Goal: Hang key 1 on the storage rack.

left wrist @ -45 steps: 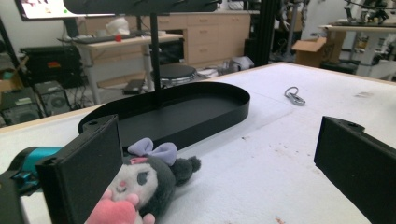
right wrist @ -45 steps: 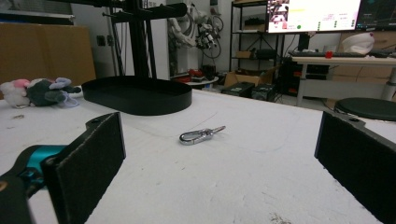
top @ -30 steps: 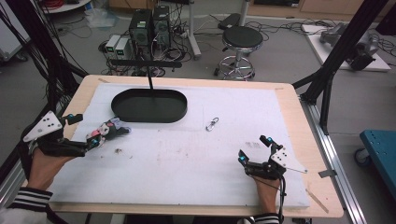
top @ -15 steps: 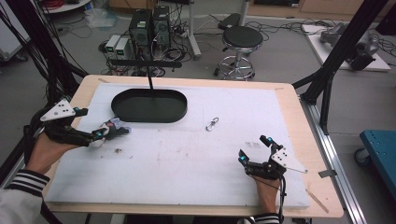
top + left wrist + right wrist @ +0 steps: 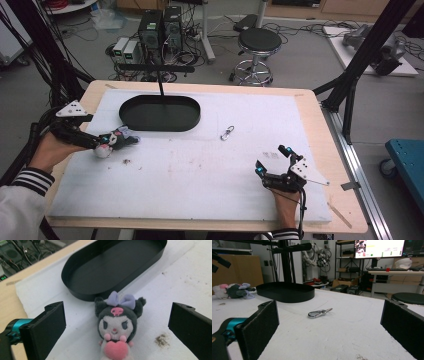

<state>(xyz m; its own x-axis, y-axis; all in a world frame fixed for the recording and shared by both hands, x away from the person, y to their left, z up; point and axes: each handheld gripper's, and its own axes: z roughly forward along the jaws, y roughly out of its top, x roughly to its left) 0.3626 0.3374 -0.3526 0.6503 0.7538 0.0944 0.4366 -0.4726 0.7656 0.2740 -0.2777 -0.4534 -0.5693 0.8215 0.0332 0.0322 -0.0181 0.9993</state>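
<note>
Now | left gripper [image 5: 117, 327] released, moved up around plush toy [image 5: 117, 325] | right gripper [image 5: 274, 161] released, unmoved

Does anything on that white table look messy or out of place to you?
Mostly tidy. The plush toy lies on its back on the mat rather than in the black tray beside it, between the open jaws of the left tool. A small dark smudge stains the white mat near it. A metal clip lies loose mid-table.
</note>
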